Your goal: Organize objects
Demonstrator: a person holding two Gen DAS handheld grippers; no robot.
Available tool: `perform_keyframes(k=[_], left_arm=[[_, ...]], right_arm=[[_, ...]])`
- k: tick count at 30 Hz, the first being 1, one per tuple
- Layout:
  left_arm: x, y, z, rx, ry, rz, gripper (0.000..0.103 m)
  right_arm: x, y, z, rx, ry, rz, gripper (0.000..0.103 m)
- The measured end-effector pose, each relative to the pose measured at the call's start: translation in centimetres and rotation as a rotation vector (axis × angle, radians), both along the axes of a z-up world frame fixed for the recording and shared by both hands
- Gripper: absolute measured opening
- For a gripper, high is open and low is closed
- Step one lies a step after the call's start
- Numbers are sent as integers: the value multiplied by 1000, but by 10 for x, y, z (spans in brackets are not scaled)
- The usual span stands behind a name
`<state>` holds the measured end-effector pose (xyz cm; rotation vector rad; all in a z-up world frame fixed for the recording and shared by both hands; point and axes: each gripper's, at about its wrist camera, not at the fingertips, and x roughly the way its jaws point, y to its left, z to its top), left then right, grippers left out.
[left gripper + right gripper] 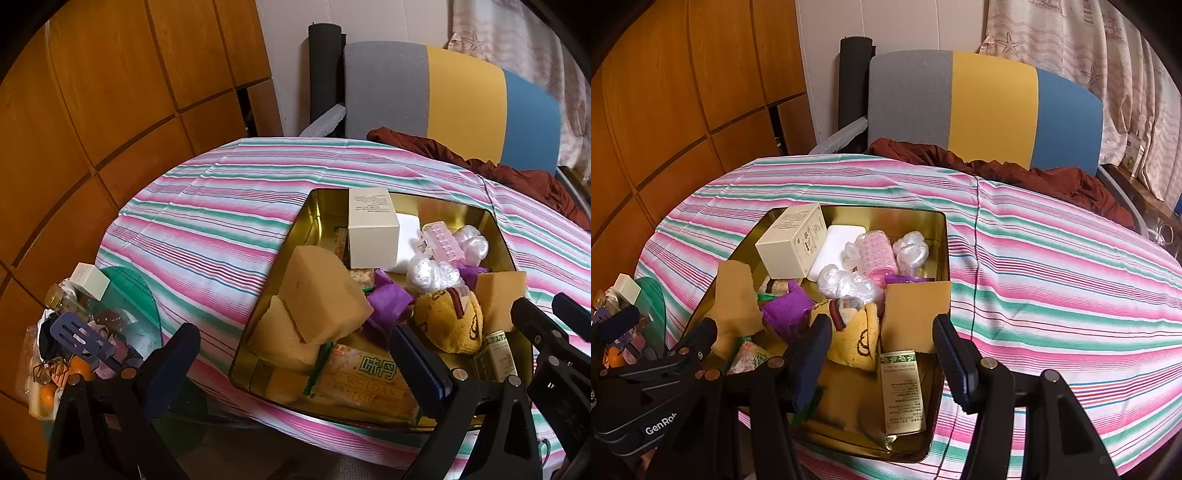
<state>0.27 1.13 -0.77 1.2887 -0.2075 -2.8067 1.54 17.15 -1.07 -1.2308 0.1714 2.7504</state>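
The shiny gold metal tin (314, 206) holds three tan sponge blocks (325, 291), one cream carton (373, 229), one pink hair roller (877, 254); both the left gripper (291, 354) and the right gripper (882, 354) gape, empty.

Ahead of the tool, the gold tin (498, 236) holds three yellow sponges (325, 291), one cream box (373, 232), one pink curler (877, 251), two snack packets (365, 380) and one plush toy (448, 321).
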Motion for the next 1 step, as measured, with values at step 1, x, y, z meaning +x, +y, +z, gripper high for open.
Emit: perform_keyframes(k=[1], left_arm=[[0, 0, 0, -1, -2, 0, 102]], right_arm=[[0, 0, 0, 1, 1, -2, 58]])
